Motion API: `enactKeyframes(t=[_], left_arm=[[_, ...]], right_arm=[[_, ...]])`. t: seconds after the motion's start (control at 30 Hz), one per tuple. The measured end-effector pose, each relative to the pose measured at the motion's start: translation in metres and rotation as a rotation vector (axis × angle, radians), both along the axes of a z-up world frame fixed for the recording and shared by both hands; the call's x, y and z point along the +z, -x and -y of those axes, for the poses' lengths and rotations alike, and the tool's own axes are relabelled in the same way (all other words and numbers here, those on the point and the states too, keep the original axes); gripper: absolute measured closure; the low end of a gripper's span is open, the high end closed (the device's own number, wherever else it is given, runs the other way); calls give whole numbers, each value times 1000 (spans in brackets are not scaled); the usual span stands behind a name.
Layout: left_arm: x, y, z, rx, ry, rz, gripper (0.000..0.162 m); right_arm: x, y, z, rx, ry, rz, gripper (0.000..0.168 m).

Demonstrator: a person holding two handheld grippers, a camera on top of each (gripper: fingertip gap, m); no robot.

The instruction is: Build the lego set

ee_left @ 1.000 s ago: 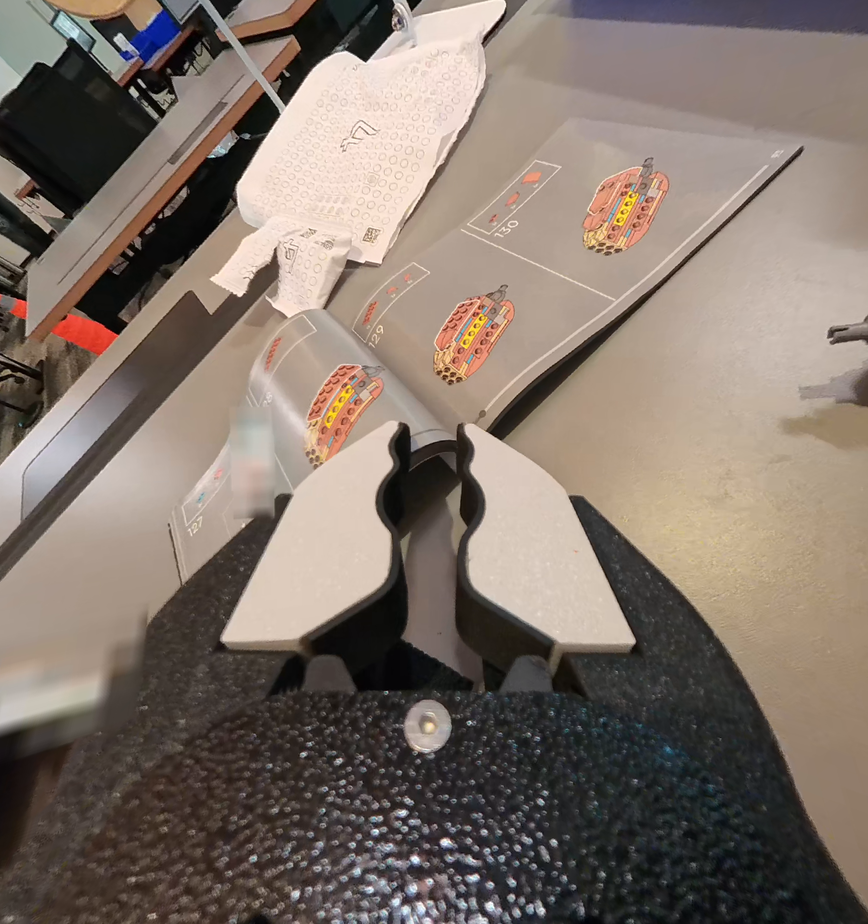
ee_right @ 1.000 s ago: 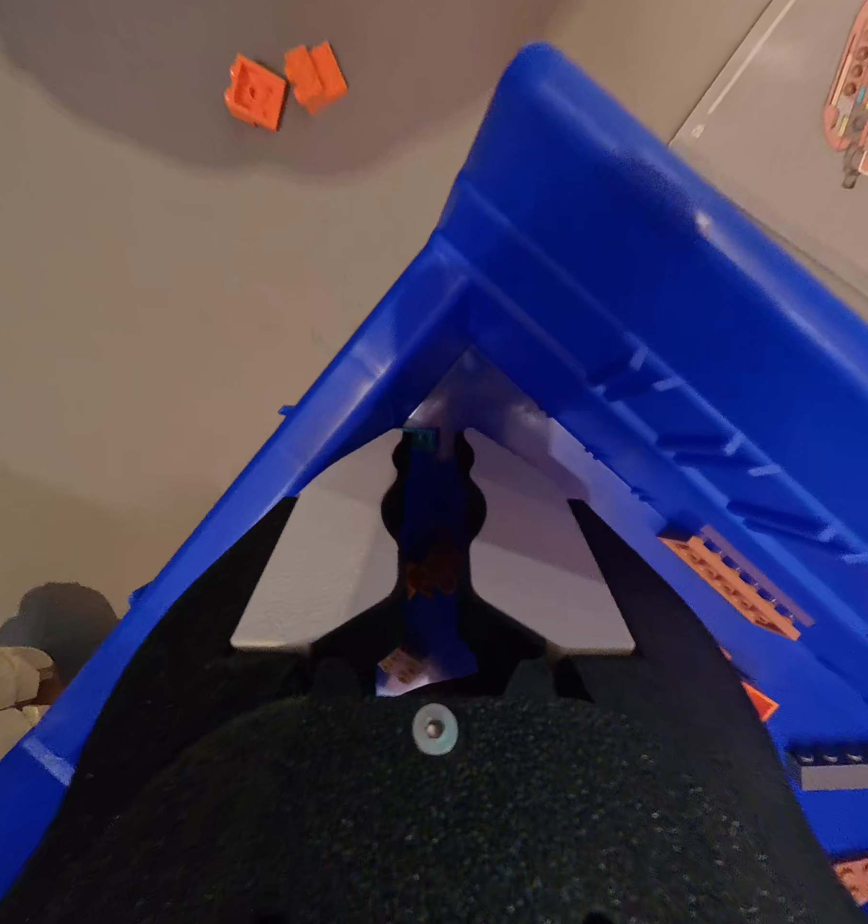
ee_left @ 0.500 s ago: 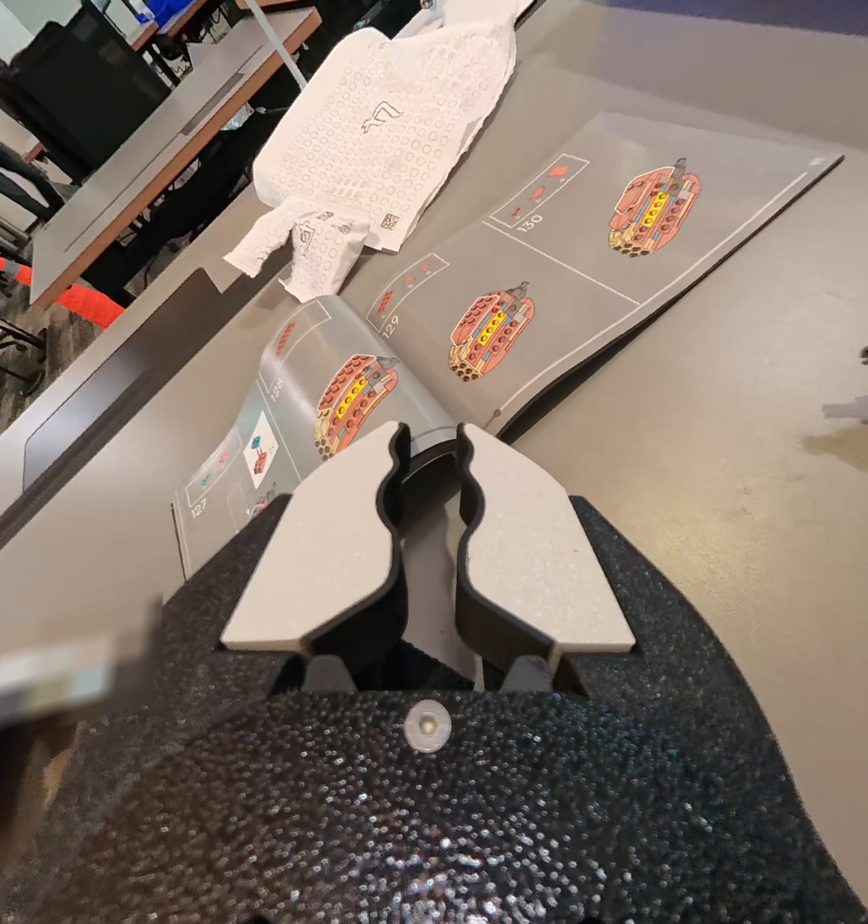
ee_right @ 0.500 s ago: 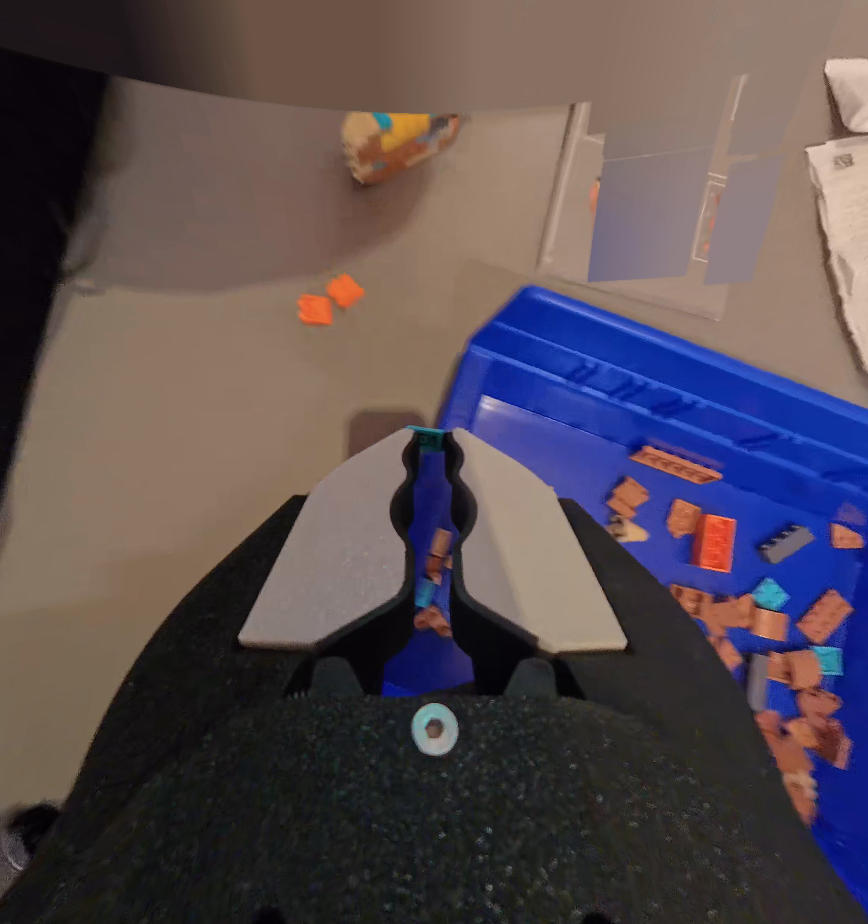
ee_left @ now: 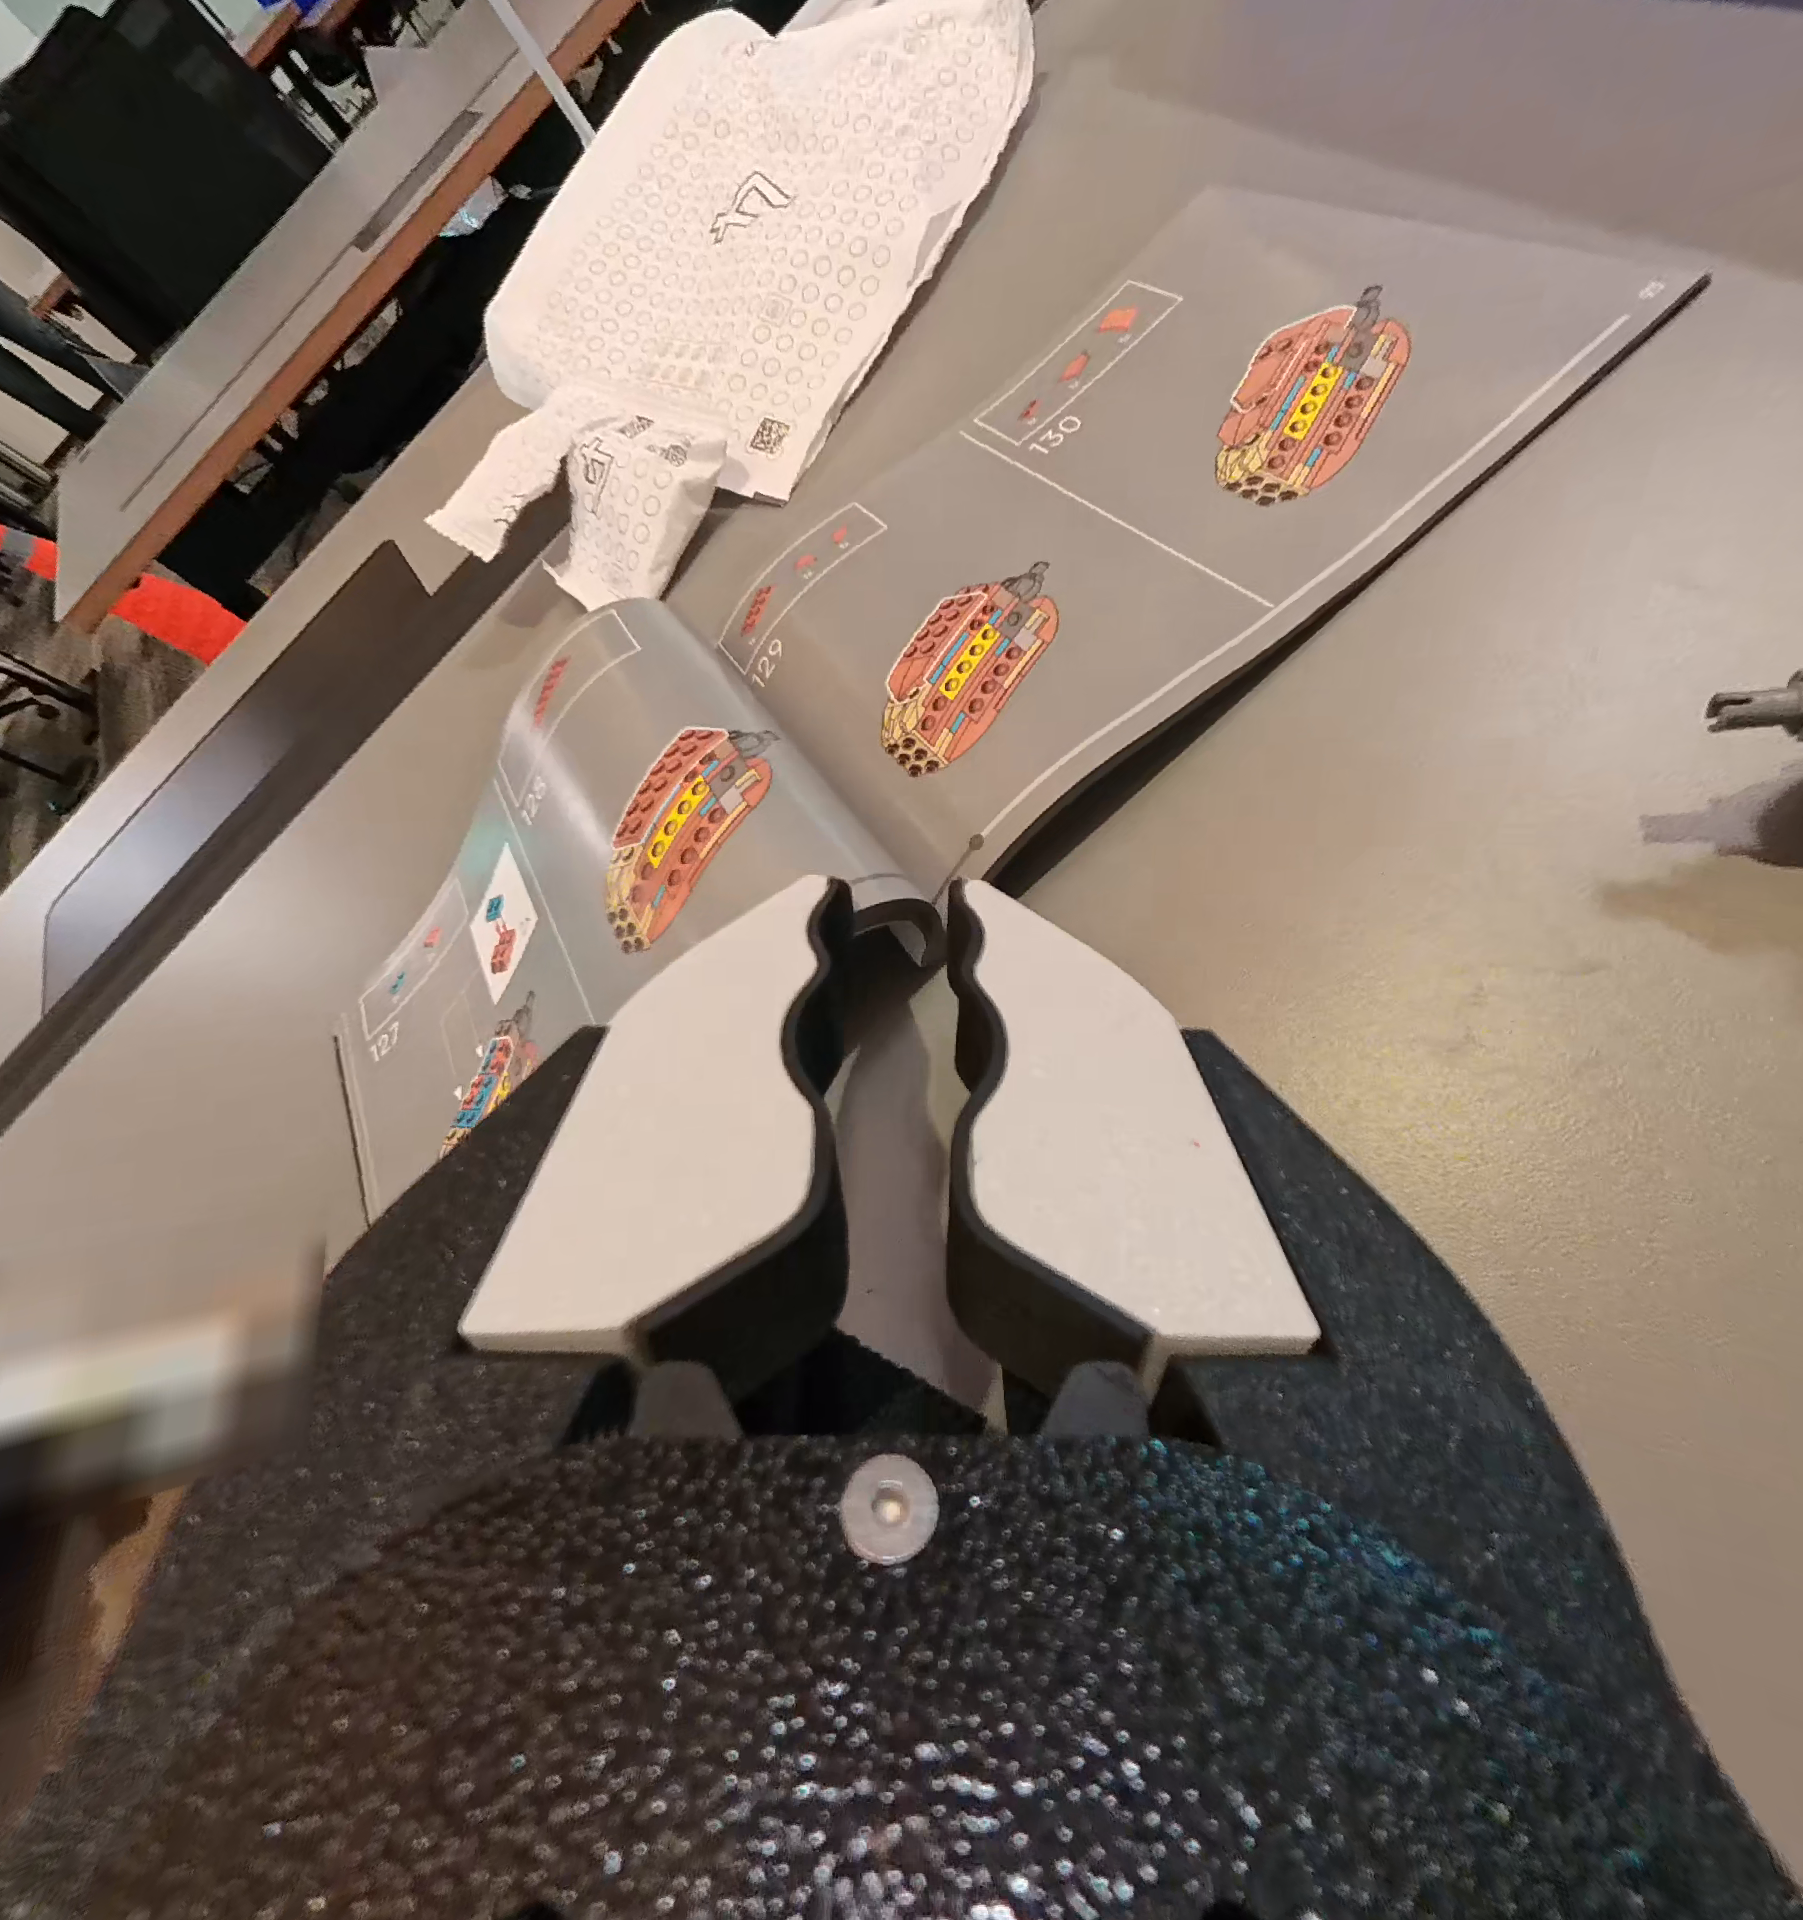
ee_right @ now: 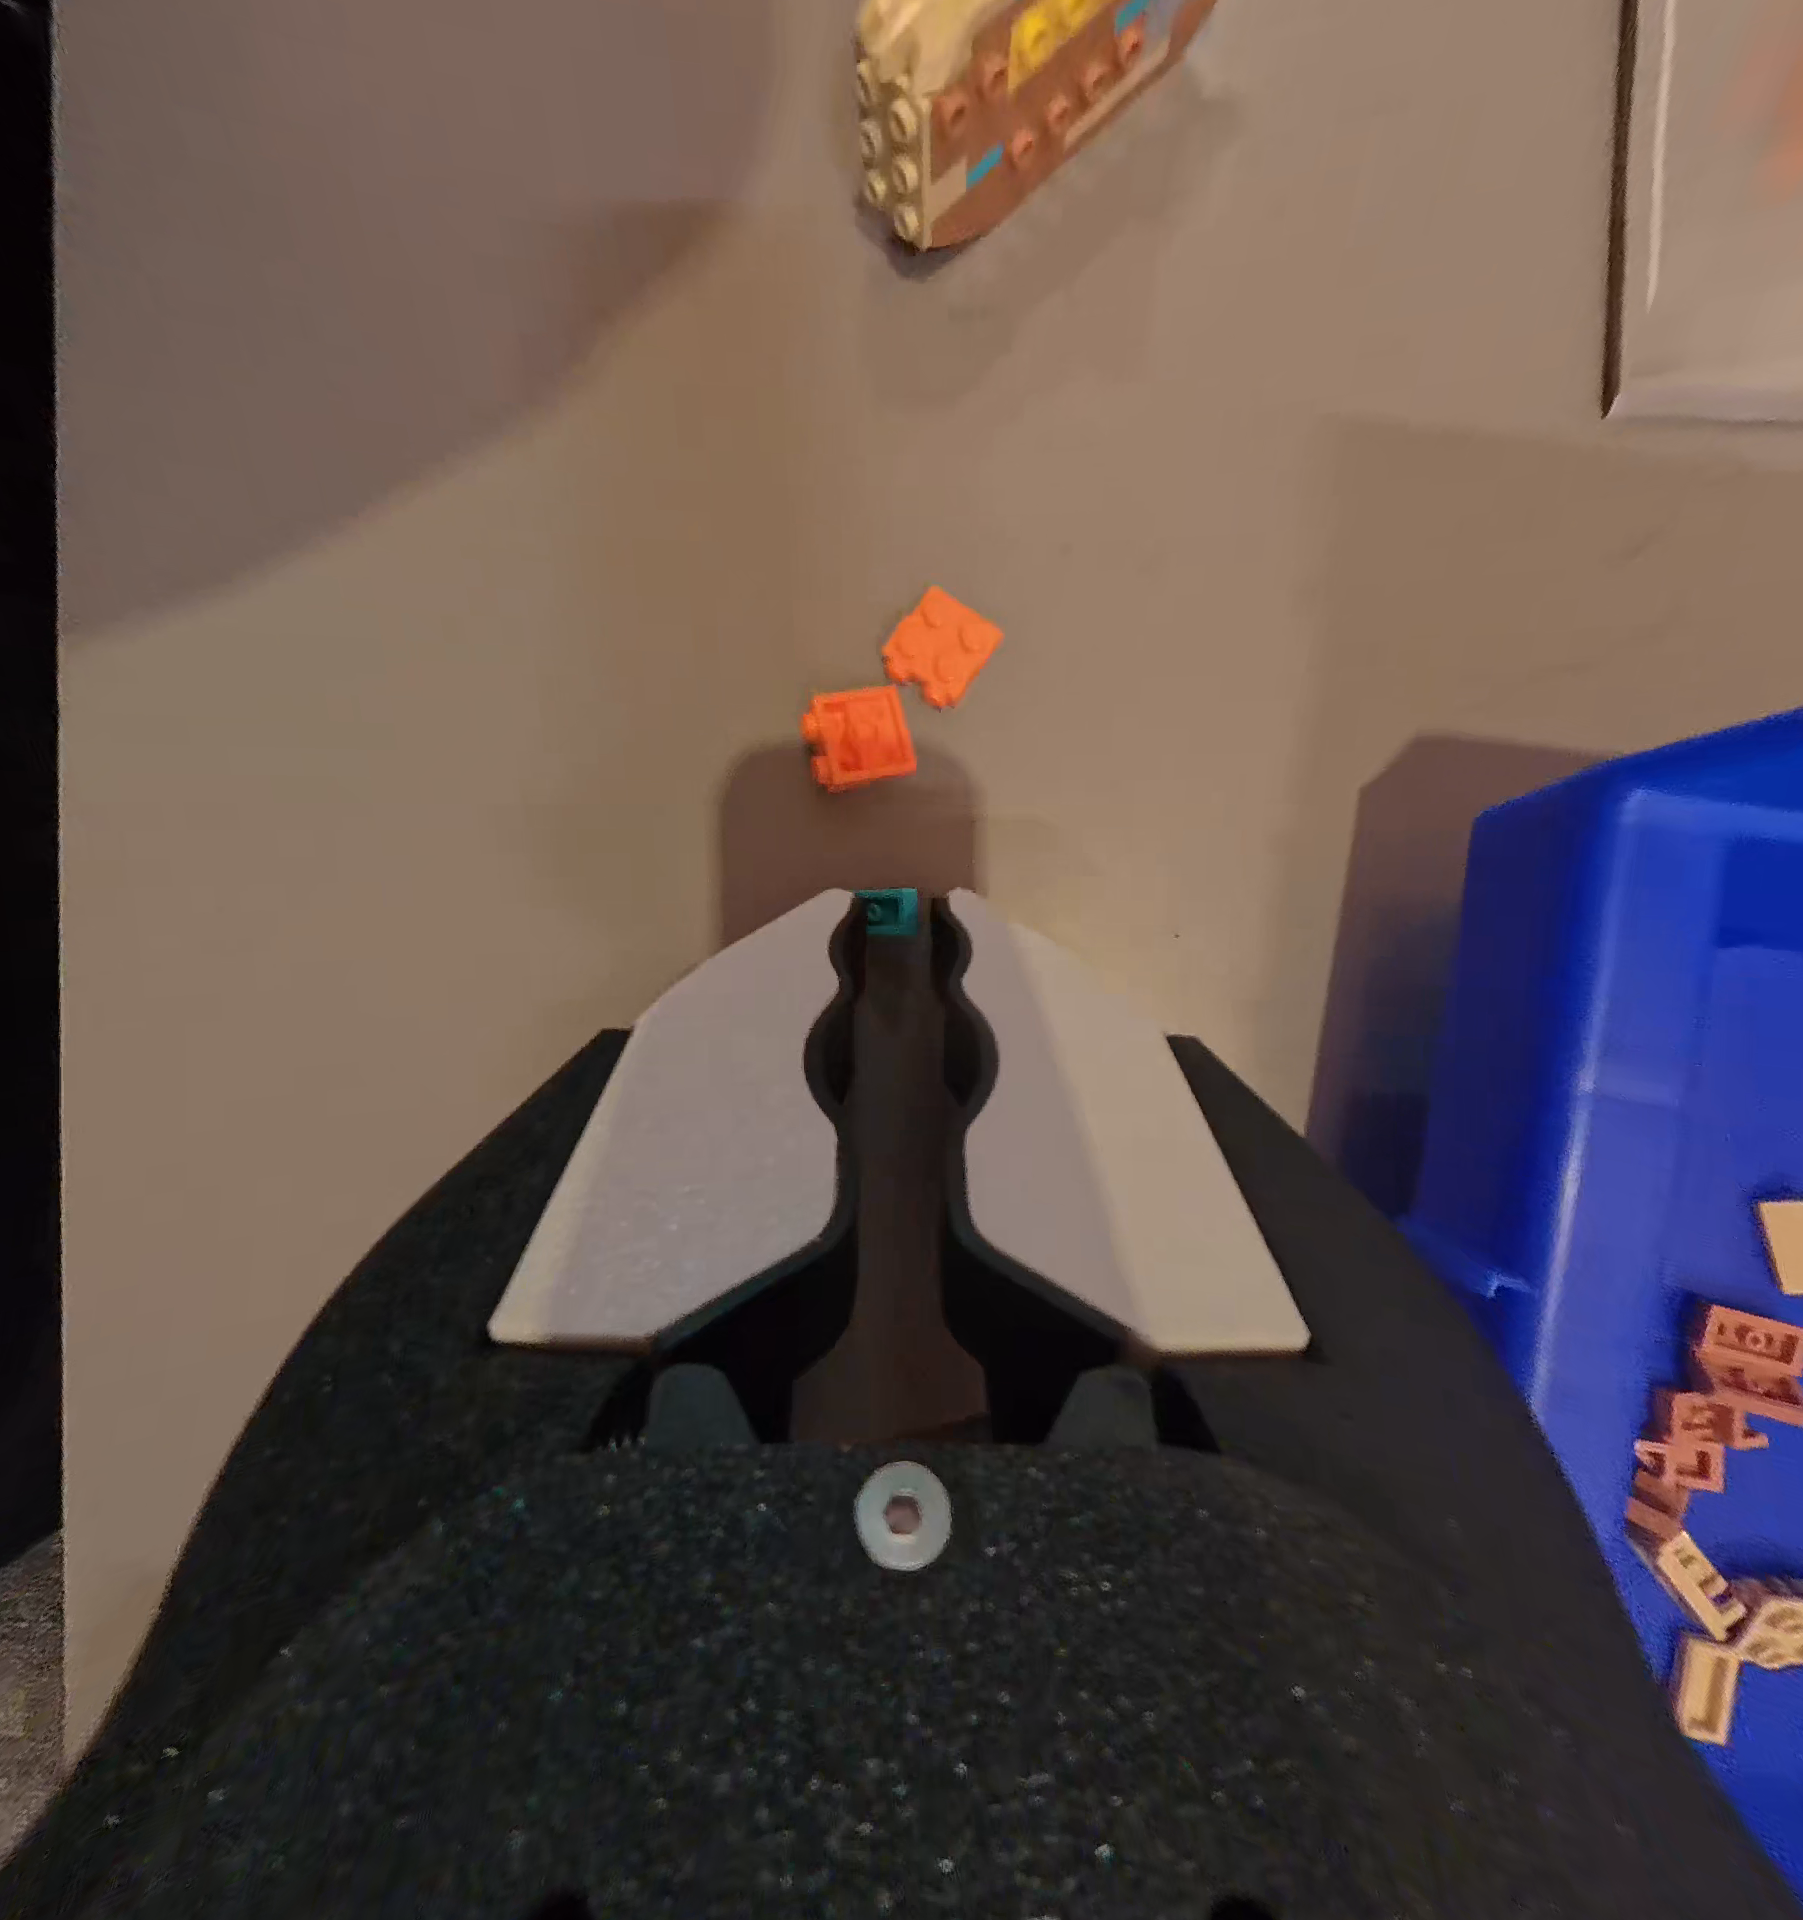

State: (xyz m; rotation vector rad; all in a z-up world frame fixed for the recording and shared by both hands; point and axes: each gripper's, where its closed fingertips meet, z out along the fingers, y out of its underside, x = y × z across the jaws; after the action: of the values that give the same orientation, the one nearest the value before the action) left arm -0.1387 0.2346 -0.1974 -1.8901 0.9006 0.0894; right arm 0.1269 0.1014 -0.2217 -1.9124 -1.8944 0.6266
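A: Start with the left wrist view. What do you see from where you stand?

B: The left gripper (ee_left: pixel 886 902) hangs low over the grey table (ee_left: pixel 1448 1091), its two fingers parted by a narrow gap with nothing between them. Just beyond its tips lies the open instruction booklet (ee_left: pixel 1032 582), pages showing drawings of a reddish model.

A: And past the booklet?

B: A crumpled white paper bag (ee_left: pixel 762 239) lies at the booklet's far edge, touching it. To the right of the booklet, well apart, a small dark grey piece (ee_left: pixel 1801 701) pokes in from the frame edge. I cannot tell what it is.

A: Now the right wrist view.

B: The right gripper (ee_right: pixel 892 904) pinches a small teal brick (ee_right: pixel 889 914) at its very fingertips. It is above the table, not in the bin.

A: Where are the other pieces, relative to that teal brick?

B: Just ahead of it, two orange bricks (ee_right: pixel 902 691) lie on the table, almost touching each other. Farther ahead sits the half-built model (ee_right: pixel 1011 114), tan and brown, cut off by the top edge. To the right of the teal brick stands the blue bin (ee_right: pixel 1645 1039), with loose brown and tan bricks (ee_right: pixel 1728 1455) inside.

A: And the booklet?

B: Its corner shows at the upper right, beyond the bin.
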Motion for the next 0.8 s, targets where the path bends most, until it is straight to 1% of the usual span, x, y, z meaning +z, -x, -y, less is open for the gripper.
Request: enactKeyframes(t=[0.03, 0.1, 0.13, 0.2, 0.27, 0.37, 0.4, 0.47, 0.5, 0.57, 0.6, 0.67, 0.7, 0.73, 0.77, 0.8], left_arm=[[0, 0, 0, 0, 0, 1, 145], [0, 0, 0, 1, 2, 2, 145], [0, 0, 0, 1, 2, 3, 145], [0, 0, 1, 1, 6, 4, 145], [-1, 0, 1, 0, 8, 3, 145], [-1, 0, 1, -1, 12, 3, 145], [-1, 0, 1, -1, 12, 2, 145], [-2, 0, 0, -2, 13, 0, 145], [-2, 0, 0, -2, 12, -2, 145], [-2, 0, -1, -1, 12, -5, 145], [-2, 1, -1, 0, 12, -6, 145], [-2, 1, -2, 4, 13, -7, 145], [-3, 2, -3, 8, 14, -8, 145], [-3, 2, -4, 12, 15, -10, 145], [-3, 3, -5, 17, 17, -11, 146], [-4, 3, -5, 20, 18, -12, 146]], right_arm=[[0, 0, -2, -14, -7, 9, 153], [4, -5, -7, -30, -36, 21, 139], [9, -8, -8, -31, -38, 17, 136], [28, -16, -14, -44, -41, -5, 131], [57, -28, -26, -64, -65, -39, 130], [102, -57, -59, -94, -170, -49, 130], [113, -70, -74, -103, -222, -26, 131], [123, -98, -104, -116, -319, 70, 131], [123, -113, -118, -113, -352, 133, 131], [113, -136, -137, -67, -370, 257, 133], [103, -147, -142, -16, -366, 328, 133], [83, -159, -139, 150, -327, 426, 144], [75, -159, -132, 239, -292, 439, 146], [70, -155, -124, 307, -238, 435, 158], [70, -145, -119, 333, -192, 399, 155], [71, -136, -116, 364, -160, 376, 156]])
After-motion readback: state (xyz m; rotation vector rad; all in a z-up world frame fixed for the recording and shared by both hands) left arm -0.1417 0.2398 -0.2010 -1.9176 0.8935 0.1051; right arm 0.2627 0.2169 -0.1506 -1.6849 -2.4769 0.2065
